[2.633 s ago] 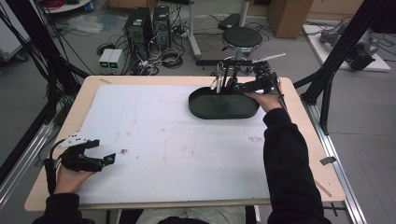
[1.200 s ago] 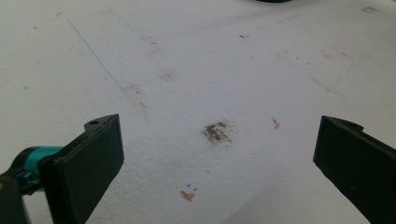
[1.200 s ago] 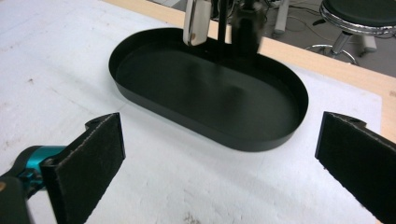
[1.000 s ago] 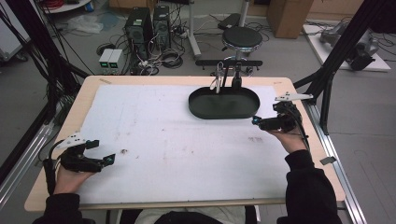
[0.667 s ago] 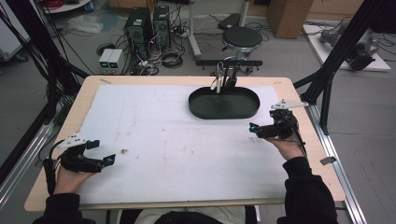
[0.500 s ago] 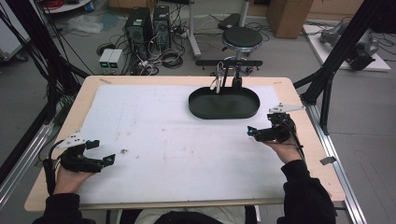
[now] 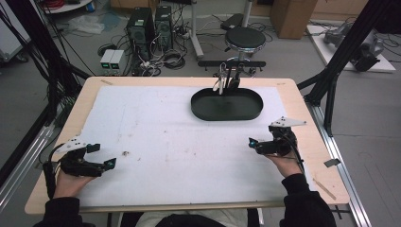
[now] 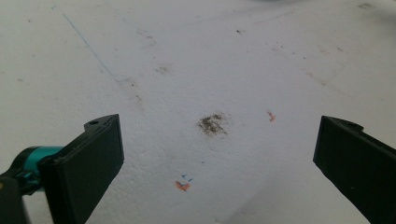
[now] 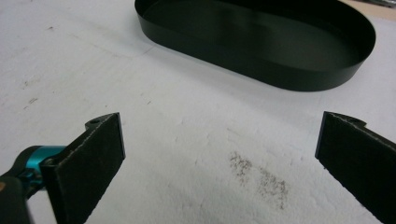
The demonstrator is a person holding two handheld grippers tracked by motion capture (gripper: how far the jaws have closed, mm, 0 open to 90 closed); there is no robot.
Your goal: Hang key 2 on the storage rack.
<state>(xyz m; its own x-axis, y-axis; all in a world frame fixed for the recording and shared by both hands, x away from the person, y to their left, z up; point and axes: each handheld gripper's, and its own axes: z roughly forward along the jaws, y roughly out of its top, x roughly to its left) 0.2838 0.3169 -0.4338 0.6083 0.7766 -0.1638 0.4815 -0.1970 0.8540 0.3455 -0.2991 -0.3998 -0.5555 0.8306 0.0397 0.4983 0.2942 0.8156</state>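
1. The right gripper (image 7: 255, 143) sits low over the white mat (image 7: 156, 127) at the right side of the table, jaws spread wide with nothing between them.
2. The left gripper (image 7: 106, 161) rests near the front left corner, well apart from the tray; its jaws gape too, empty, with bare mat and a dark smudge (image 8: 212, 124) ahead of them.
3. The tray (image 7: 227, 105) lies flat on the mat at the far middle of the table, a black oval dish with a low upright wall, and nothing shows inside it.
4. In the right gripper view the tray (image 9: 261, 42) sits just ahead and a little to the right, near wall facing the jaws, apart from them.
5. Handling call: it looks like thin, stiff metal or plastic, so light, rigid, and not fragile, though the smooth finish could be slick under the pads.
6. Best hold, I'd say, is the wall itself: one jaw inside, one outside, pinching the rim on the near long side.
7. Taken at one edge only, the tray would likely tip or swing, so a firm pinch and a slow lift or slide suit it.
8. Some cables and a clip (image 7: 221, 82) hang at the far rim, worth keeping clear of.
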